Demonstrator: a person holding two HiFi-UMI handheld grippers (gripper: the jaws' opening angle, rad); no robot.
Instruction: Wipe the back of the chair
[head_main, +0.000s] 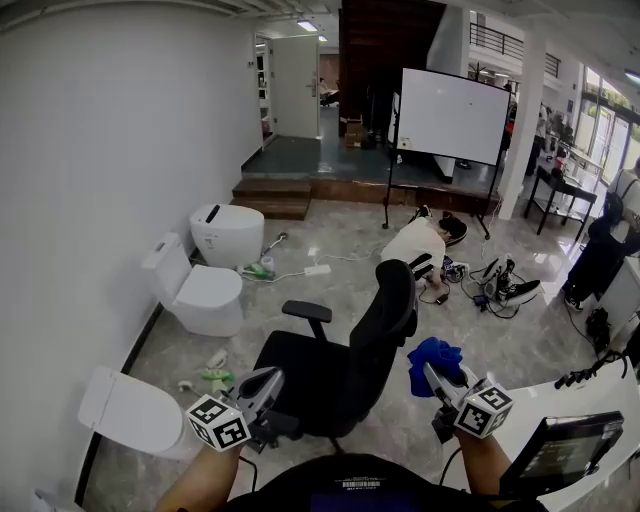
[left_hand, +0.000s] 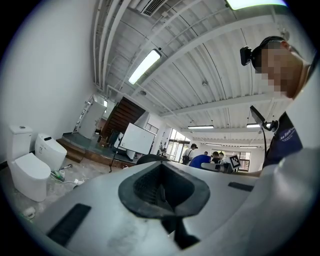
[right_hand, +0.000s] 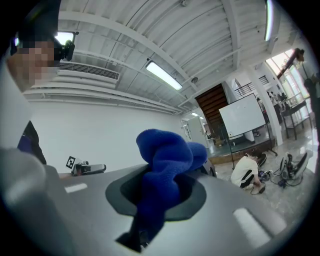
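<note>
Your right gripper (head_main: 438, 378) pinches the cloth (head_main: 432, 357) just beside the chair back (head_main: 392, 310); left gripper (head_main: 268, 383) closed, empty; any stroke needs cloth pressed onto it.

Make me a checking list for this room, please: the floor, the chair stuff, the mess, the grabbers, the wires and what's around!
Surface: shiny stone-look floor.
Job's things: black office chair; blue cloth beside its back.
Clutter: small bits on the floor by the toilets.
Grippers: left gripper shut, empty; right gripper shut on the blue cloth.
Cables: a tangle on the floor; white power strip.
Surroundings: whiteboard; person on the floor.
</note>
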